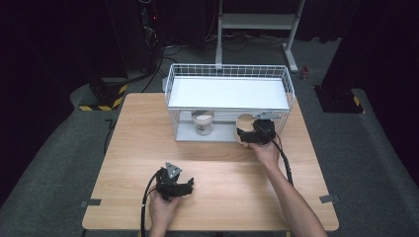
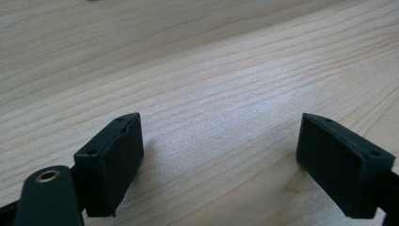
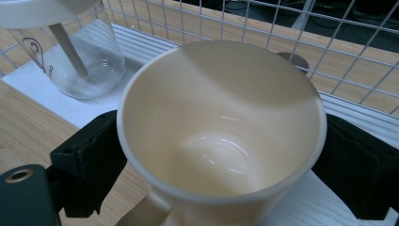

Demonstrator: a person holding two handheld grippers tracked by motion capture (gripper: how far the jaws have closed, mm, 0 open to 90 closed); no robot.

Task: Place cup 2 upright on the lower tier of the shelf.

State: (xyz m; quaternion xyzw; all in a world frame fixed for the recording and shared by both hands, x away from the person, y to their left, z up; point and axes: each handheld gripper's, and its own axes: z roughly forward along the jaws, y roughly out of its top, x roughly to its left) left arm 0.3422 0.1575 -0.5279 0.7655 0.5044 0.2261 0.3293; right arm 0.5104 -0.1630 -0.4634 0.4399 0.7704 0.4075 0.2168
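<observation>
A cream mug (image 1: 243,124) (image 3: 221,127) stands upright and empty at the front right of the wire rack's lower white shelf (image 3: 42,92). Its handle points back toward the hand. My right gripper (image 1: 257,132) (image 3: 221,160) is shut on the mug, one black jaw against each side of its wall. My left gripper (image 1: 184,187) (image 2: 221,155) rests low over the wooden table (image 1: 143,143) near its front edge. It is open, and only bare wood lies between its jaws.
A white wire rack (image 1: 227,74) with an upper white shelf stands at the table's back. A clear glass jar (image 1: 203,122) (image 3: 89,61) sits on the lower shelf, left of the mug. A metal stand and cables are on the floor behind.
</observation>
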